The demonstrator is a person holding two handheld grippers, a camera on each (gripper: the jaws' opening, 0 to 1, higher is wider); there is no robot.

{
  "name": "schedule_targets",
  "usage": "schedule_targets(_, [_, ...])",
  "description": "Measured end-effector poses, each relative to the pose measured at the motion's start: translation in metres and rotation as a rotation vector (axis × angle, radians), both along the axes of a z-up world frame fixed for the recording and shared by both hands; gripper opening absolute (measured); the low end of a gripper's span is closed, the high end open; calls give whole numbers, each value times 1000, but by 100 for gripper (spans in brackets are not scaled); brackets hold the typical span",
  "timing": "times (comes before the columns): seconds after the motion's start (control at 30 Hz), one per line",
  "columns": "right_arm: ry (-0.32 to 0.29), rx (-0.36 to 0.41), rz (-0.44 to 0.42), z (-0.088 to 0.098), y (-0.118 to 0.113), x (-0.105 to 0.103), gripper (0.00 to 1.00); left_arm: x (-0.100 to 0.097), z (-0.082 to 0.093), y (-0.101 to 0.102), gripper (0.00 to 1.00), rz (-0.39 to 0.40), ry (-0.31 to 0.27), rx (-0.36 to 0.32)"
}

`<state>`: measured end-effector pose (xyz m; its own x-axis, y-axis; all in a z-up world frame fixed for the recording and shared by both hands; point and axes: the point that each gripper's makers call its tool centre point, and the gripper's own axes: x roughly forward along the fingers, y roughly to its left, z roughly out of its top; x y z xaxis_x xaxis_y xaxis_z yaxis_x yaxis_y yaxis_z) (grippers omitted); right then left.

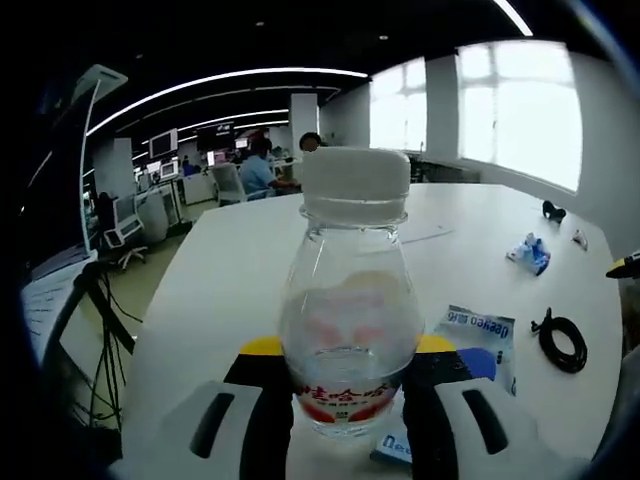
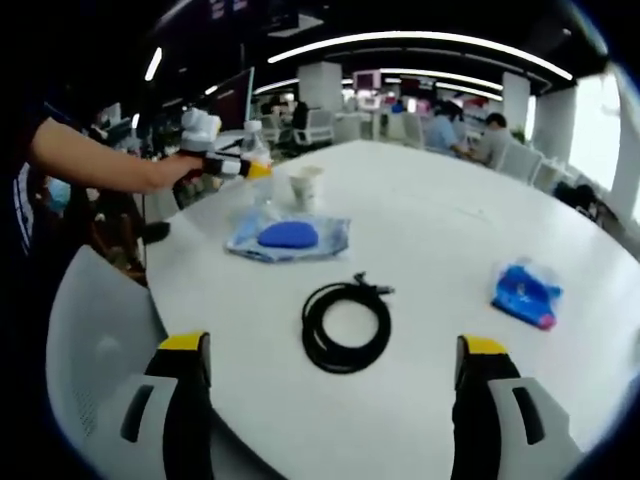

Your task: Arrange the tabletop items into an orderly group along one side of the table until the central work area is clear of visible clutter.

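While the left gripper (image 1: 345, 400) pinches a clear white-capped plastic bottle (image 1: 345, 300), the right gripper (image 2: 335, 400) is spread before a coiled black cable (image 2: 345, 325).

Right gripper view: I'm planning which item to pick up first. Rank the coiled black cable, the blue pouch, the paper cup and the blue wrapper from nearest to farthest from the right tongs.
1. Coiled black cable, centre, just ahead of the right tongs.
2. Blue wrapper, off to the right.
3. Blue pouch, left of centre, farther back.
4. Paper cup, just behind the pouch.
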<state>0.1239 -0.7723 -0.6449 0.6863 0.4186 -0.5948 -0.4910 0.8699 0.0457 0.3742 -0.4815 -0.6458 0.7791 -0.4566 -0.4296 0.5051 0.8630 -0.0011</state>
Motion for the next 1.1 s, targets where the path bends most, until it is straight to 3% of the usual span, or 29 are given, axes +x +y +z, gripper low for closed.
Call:
schedule_targets(0.63, [20, -10, -22, -6, -8, 4, 100, 17, -25, 12, 42, 54, 38, 24])
schedule_targets(1.1, [36, -27, -3, -11, 2, 5, 100, 19, -16, 14, 42, 116, 18, -27])
